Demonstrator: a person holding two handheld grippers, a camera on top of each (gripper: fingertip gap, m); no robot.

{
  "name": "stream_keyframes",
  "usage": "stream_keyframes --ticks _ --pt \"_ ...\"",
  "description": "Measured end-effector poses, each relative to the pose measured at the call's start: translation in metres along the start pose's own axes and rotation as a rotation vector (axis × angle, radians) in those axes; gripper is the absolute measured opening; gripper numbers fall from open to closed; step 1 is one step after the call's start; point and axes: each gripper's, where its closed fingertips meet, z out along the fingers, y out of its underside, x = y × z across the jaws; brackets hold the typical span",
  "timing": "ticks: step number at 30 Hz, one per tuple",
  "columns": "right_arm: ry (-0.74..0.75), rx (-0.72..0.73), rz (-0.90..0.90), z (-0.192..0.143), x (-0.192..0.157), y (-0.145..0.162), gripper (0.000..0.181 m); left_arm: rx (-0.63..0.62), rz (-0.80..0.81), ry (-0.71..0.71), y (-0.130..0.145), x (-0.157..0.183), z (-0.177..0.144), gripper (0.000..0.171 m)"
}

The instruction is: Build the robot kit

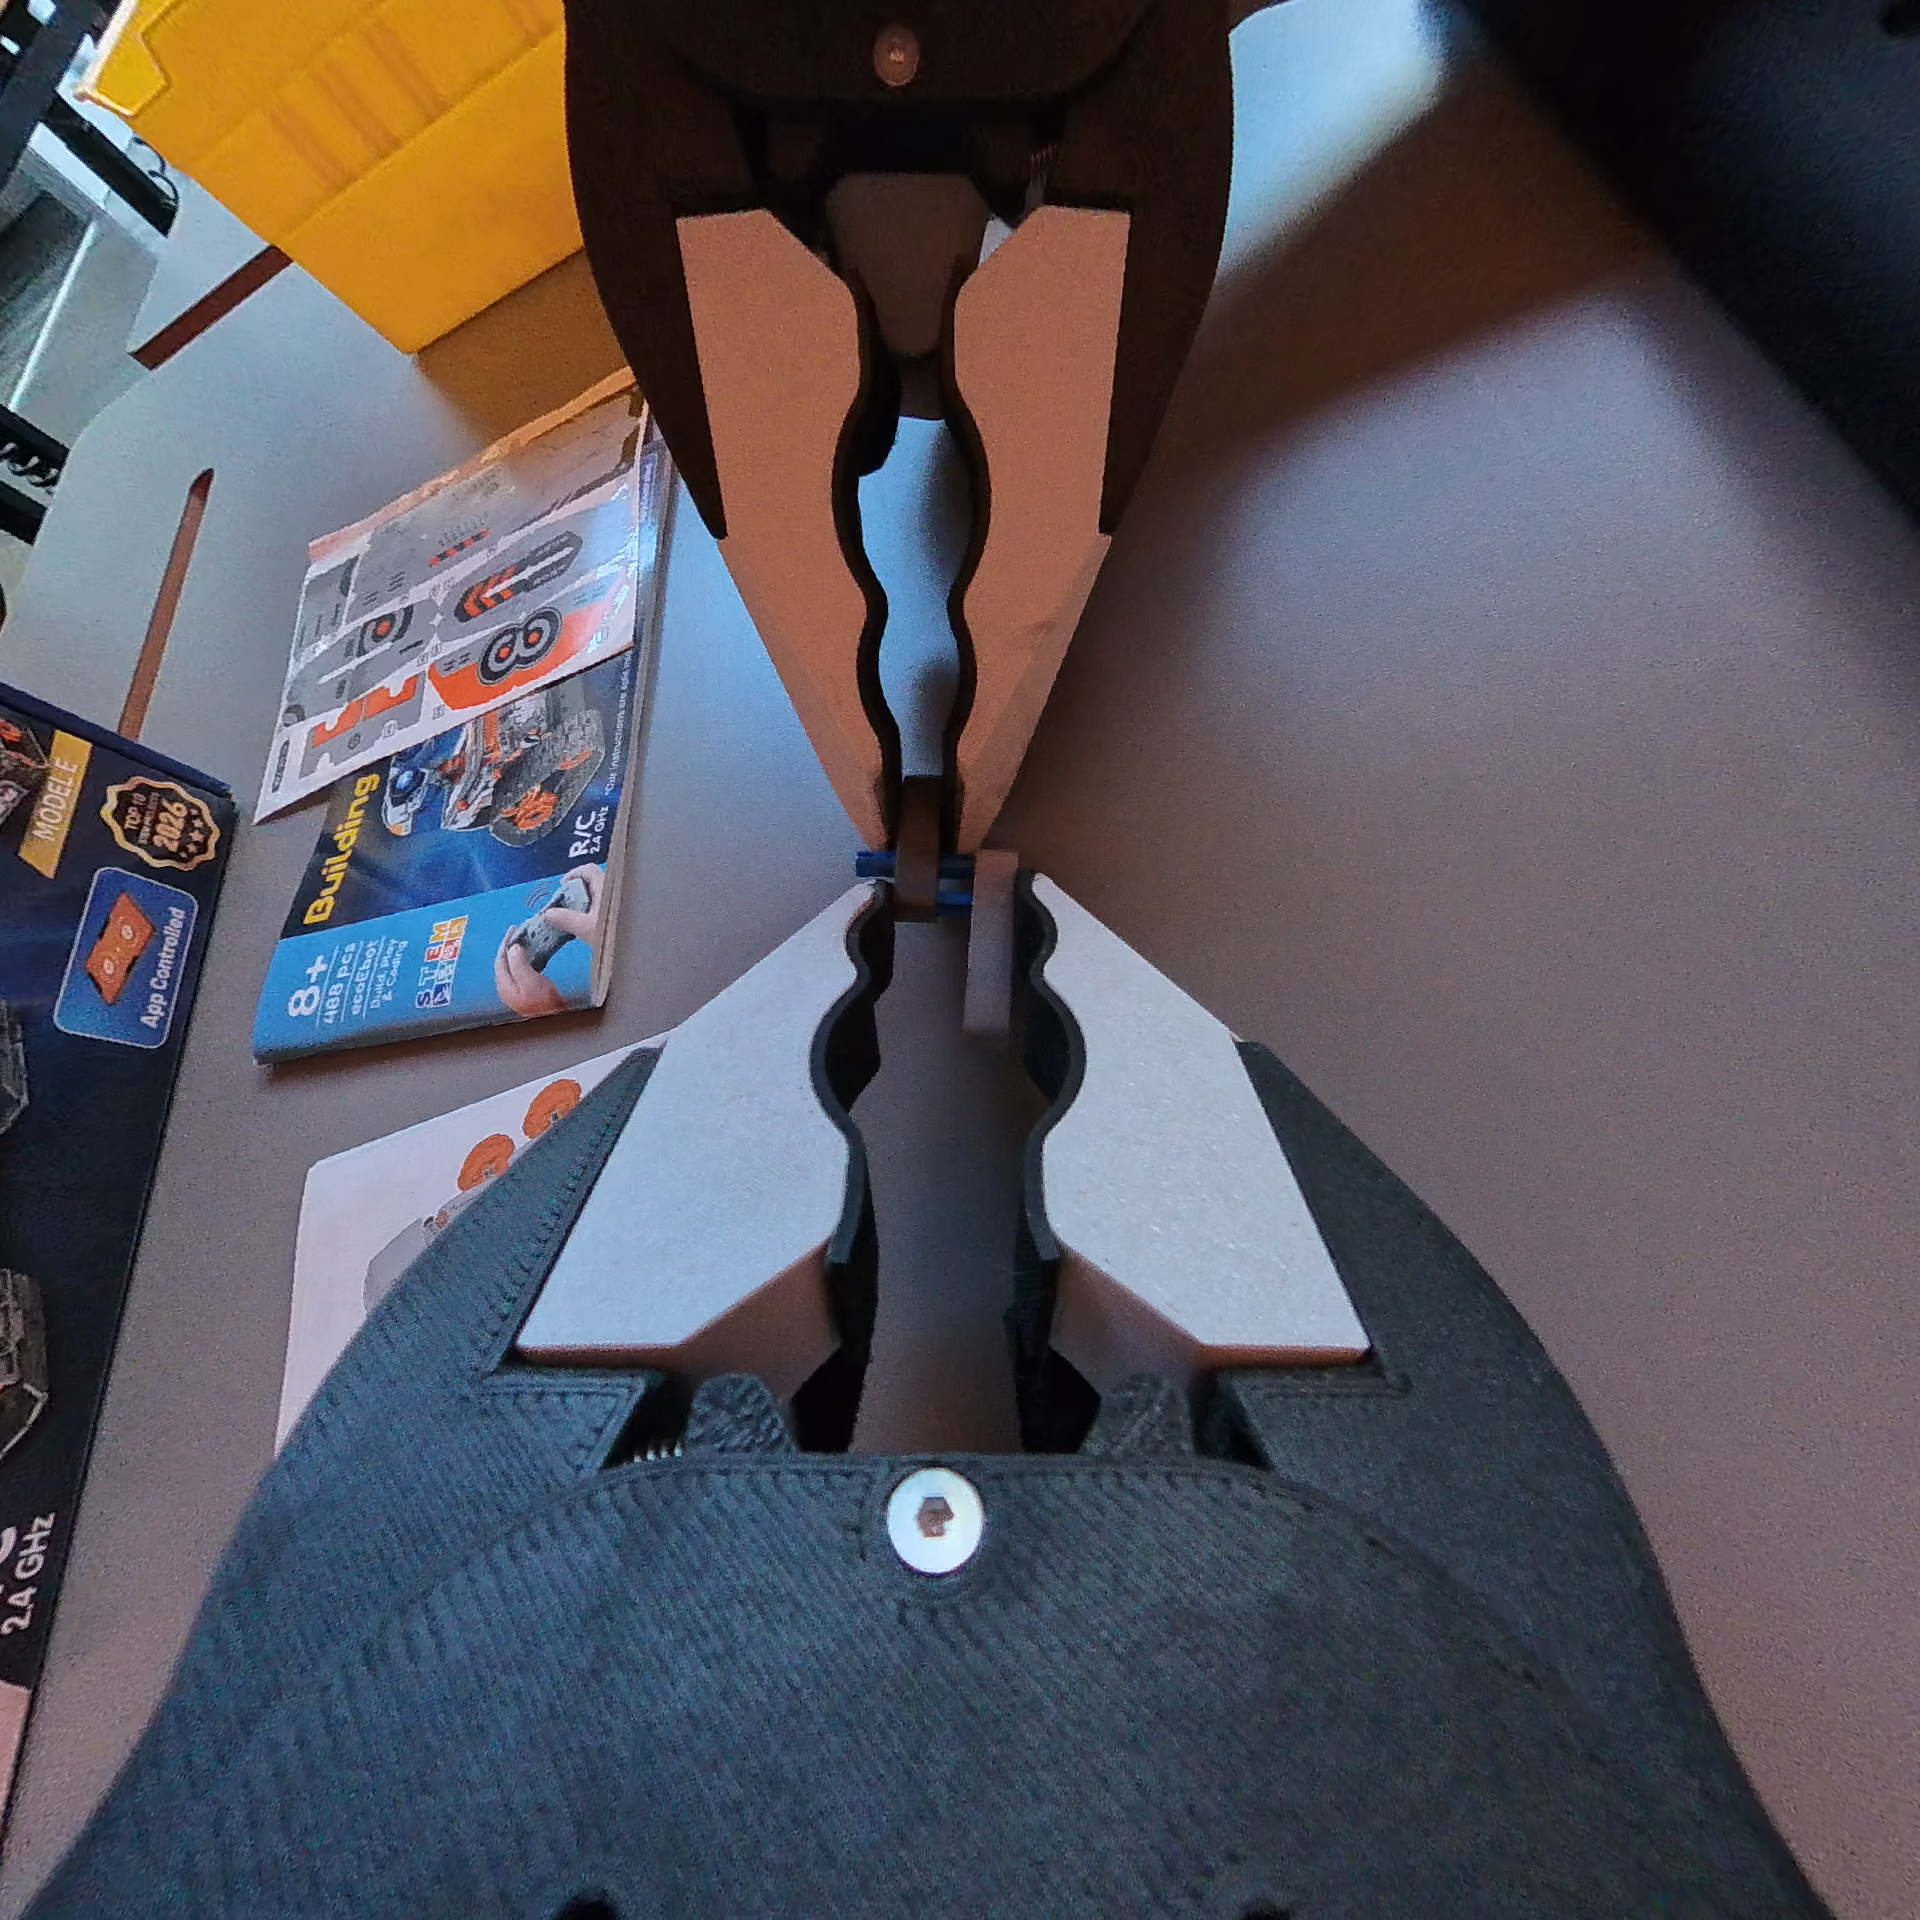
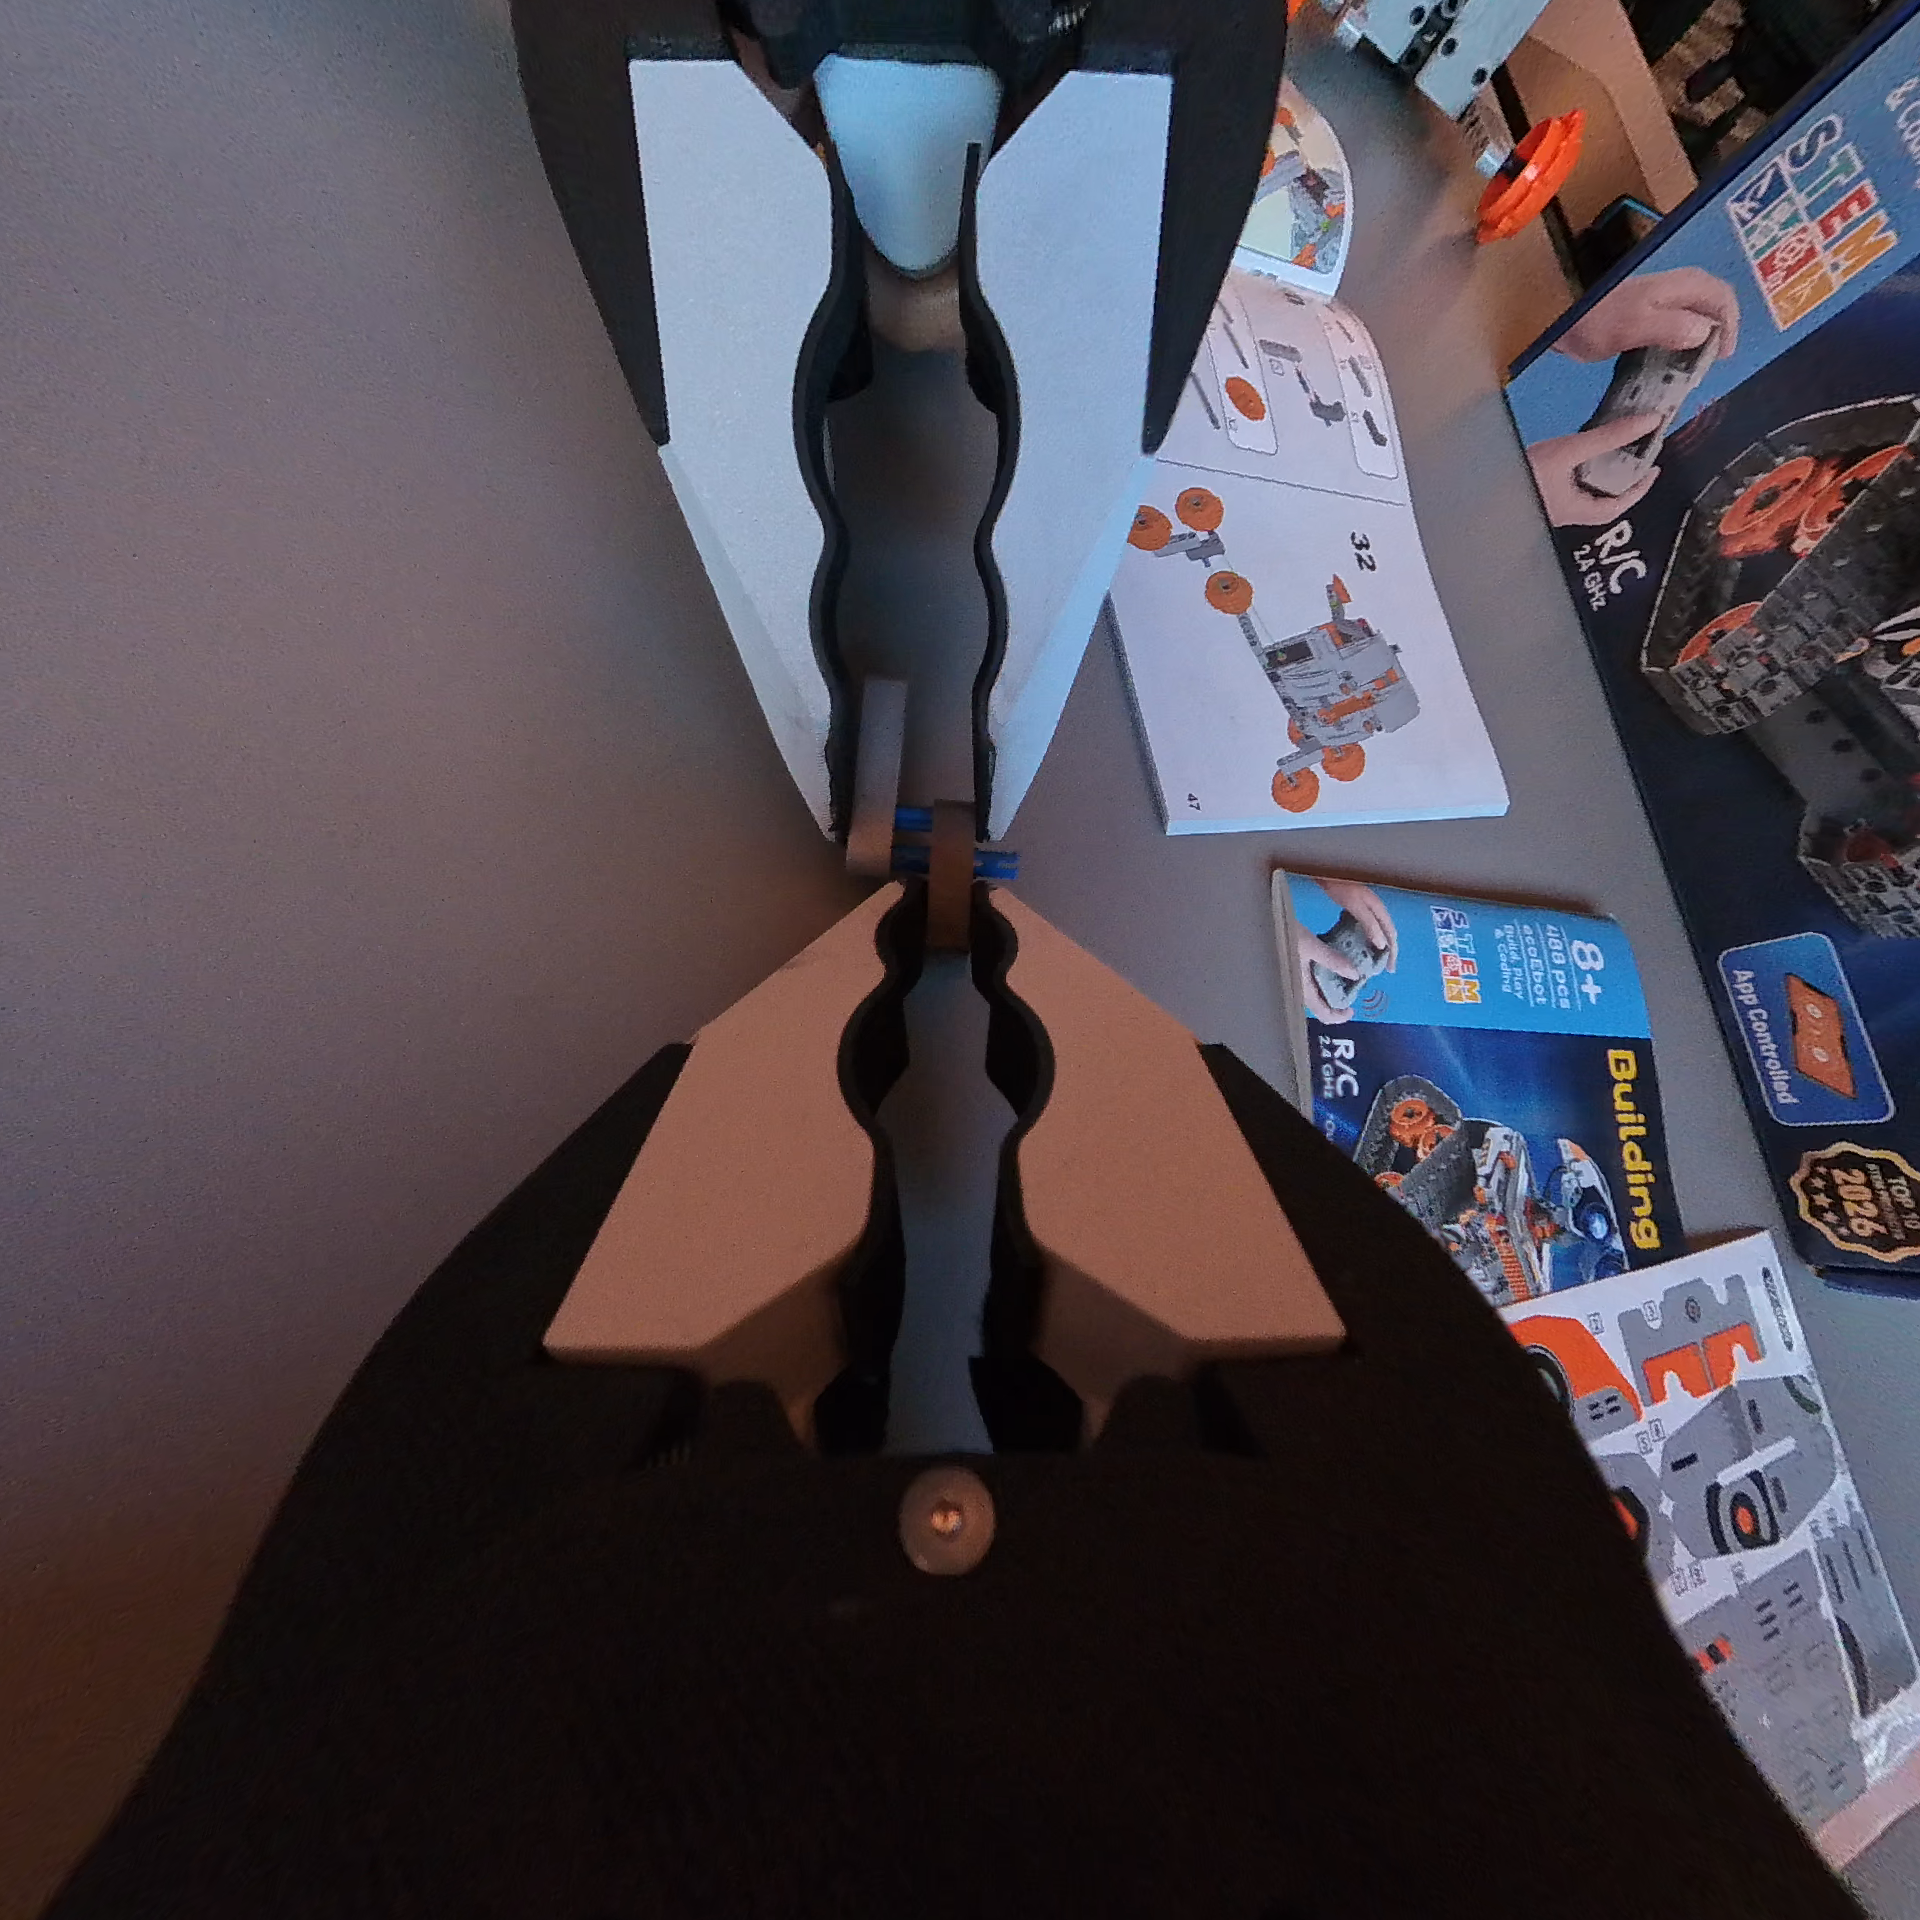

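- The left gripper (image 1: 940,894) and right gripper (image 2: 940,894) meet tip to tip above a grey table (image 1: 1455,831).
- The left clamps a grey beam (image 1: 990,940); the right clamps a brown beam (image 2: 948,883).
- Blue pins (image 2: 914,840) join the beams.
- A booklet (image 1: 457,883), a dark box (image 2: 1766,727) and a yellow bin (image 1: 364,156) lie alongside.

The left gripper (image 1: 951,894) has a black plastic body with fine ridged lines, like something printed in layers. One round silver screw (image 1: 934,1523) sits in its middle. Its two fingers (image 1: 727,1122) are pale wedge blocks with wavy black rubber inner edges. The right gripper (image 2: 940,904) looks the same, with its own screw (image 2: 945,1523) and pale fingers (image 2: 769,1164).
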Motion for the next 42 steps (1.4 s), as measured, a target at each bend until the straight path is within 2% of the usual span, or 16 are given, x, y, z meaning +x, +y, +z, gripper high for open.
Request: stream_keyframes --ticks 2,6,9,11,14,17,18,19,22,24,26,30,35,42 --pt "-0.019 0.003 0.011 0.0 -0.003 0.0 0.012 -0.008 0.016 -0.004 0.001 0.0 0.0 0.02" --pt "-0.058 0.039 0.069 -0.002 -0.006 -0.008 0.034 0.007 -0.001 -0.027 -0.002 -0.006 -0.006 0.02" --pt "0.016 0.021 0.022 0.0 0.0 -0.011 0.031 0.061 -0.053 -0.023 -0.011 -0.01 -0.013 0.02" --pt "0.002 0.016 0.034 0.002 -0.002 -0.013 0.031 0.093 -0.072 -0.006 -0.019 -0.009 -0.017 0.02" --pt "-0.027 0.058 0.091 -0.001 -0.001 -0.015 0.022 0.072 -0.029 -0.008 -0.021 -0.006 -0.017 0.02" --pt "-0.037 0.074 0.104 -0.003 -0.001 -0.015 0.022 0.075 -0.036 -0.01 -0.022 -0.006 -0.016 0.02" --pt "-0.009 0.07 0.093 -0.003 0.003 -0.014 0.007 0.077 -0.032 0.004 -0.022 -0.004 -0.017 0.02" --pt "-0.005 0.068 0.074 -0.004 0.003 -0.014 0.006 0.078 -0.029 0.003 -0.021 -0.004 -0.017 0.02" --pt "0.0 0.083 0.064 -0.007 0.004 -0.018 0.007 0.082 0.0 -0.011 -0.025 -0.004 -0.018 0.02" --pt "-0.027 0.107 0.081 -0.011 0.001 -0.022 0.026 0.087 0.026 -0.047 -0.028 -0.009 -0.021 0.02" --pt "-0.039 0.123 0.113 -0.013 0.001 -0.028 0.036 0.097 0.035 -0.076 -0.031 -0.013 -0.024 0.02" --pt "0.051 0.152 0.125 -0.02 0.016 -0.037 0.024 0.132 0.043 -0.124 -0.039 -0.019 -0.03 0.02" --pt "0.056 0.136 0.141 -0.024 0.018 -0.039 0.024 0.147 0.073 -0.155 -0.045 -0.022 -0.032 0.02" --pt "0.146 0.079 0.062 -0.023 0.023 -0.036 0.023 0.135 0.093 -0.189 -0.041 -0.025 -0.031 0.02"
